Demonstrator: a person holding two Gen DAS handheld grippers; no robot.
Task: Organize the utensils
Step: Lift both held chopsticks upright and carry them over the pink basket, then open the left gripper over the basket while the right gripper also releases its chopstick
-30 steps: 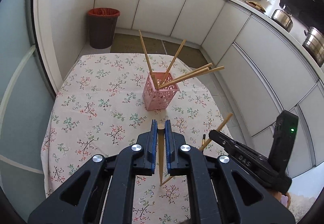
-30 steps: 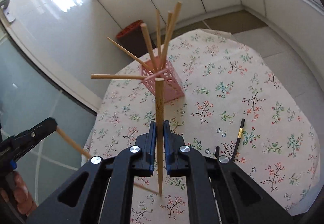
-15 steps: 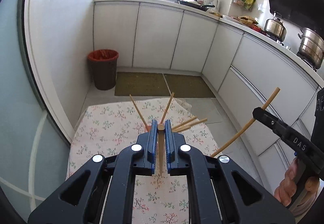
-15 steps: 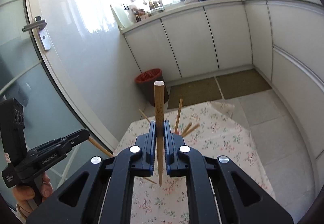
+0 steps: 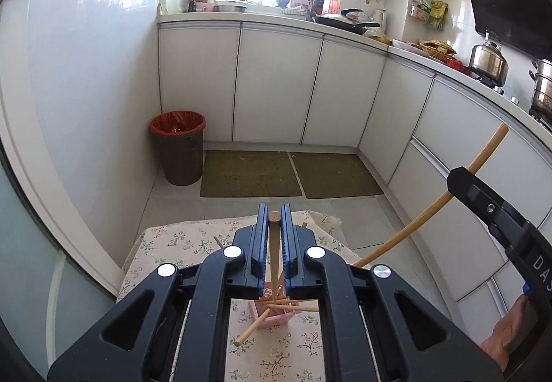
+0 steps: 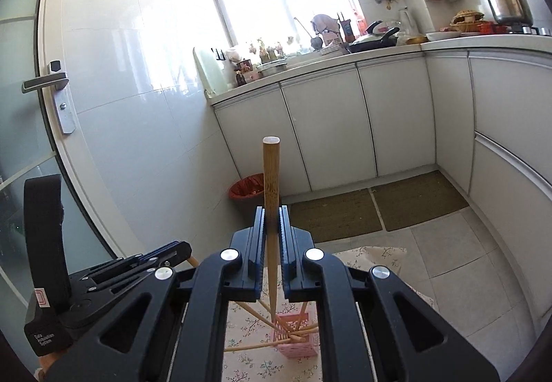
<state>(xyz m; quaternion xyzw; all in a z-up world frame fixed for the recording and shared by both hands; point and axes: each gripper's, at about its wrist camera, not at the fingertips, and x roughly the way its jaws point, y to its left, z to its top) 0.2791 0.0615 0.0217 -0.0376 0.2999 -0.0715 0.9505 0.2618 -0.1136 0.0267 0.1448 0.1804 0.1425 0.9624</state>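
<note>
My left gripper is shut on a wooden chopstick that hangs down, its lower tip over the pink basket. My right gripper is shut on another wooden chopstick, held upright, its lower tip at the mouth of the pink basket. The basket stands on the floral-cloth table and holds several wooden chopsticks that lean out. In the left wrist view the right gripper shows at the right with its chopstick. In the right wrist view the left gripper shows at the lower left.
The table stands in a kitchen. A brown bin with a red liner stands on the floor by the wall. White cabinets run along the back and right. Two mats lie on the floor.
Both grippers have risen and tilted up from looking down at the table, each still holding its chopstick. They now hold the chopsticks above the pink basket, tips pointing into it.
</note>
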